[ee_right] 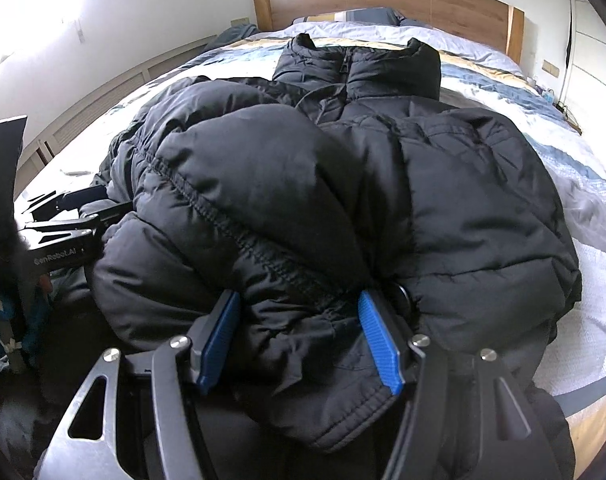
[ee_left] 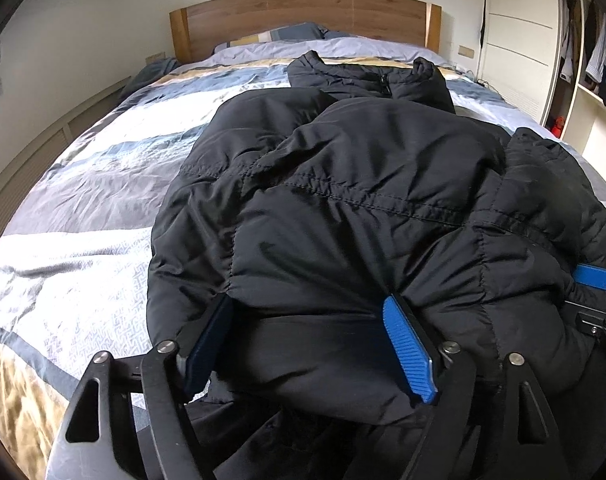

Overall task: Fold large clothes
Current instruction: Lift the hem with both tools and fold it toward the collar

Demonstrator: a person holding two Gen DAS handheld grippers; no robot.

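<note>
A black puffer jacket [ee_left: 343,184] lies on the bed, collar toward the headboard, sleeves folded in over its body; it also fills the right wrist view [ee_right: 323,184]. My left gripper [ee_left: 307,344] is at the jacket's near hem on the left side, jaws wide with thick padded fabric bulging between the blue pads. My right gripper [ee_right: 299,340] is at the hem on the right side, jaws equally wide with a fold of fabric between them. The right gripper shows at the left view's right edge [ee_left: 595,280], and the left gripper at the right view's left edge [ee_right: 63,232].
The bed has a patterned blue, white and tan duvet [ee_left: 83,216] and a wooden headboard [ee_left: 303,12]. An open wardrobe [ee_left: 583,60] with hanging clothes stands to the right. A low wall cabinet [ee_right: 103,108] runs along the left.
</note>
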